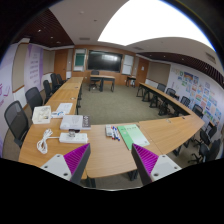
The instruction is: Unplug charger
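Note:
My gripper (110, 165) is open and empty, held above the near end of a wooden table (105, 155). Its magenta pads (75, 158) stand wide apart. Beyond the fingers on the table lie a small white block with dark bits (113, 131), possibly a power strip or charger, and a green sheet (132, 136). Further left a white cable (45, 140) lies coiled near two white boxes (70, 122). I cannot tell which item is the charger.
This is a meeting room with wooden tables set in a U. Black chairs (17, 122) line the left side and more stand at the right (205, 135). A screen (104, 60) hangs on the far wall. Grey carpet (115, 103) fills the middle.

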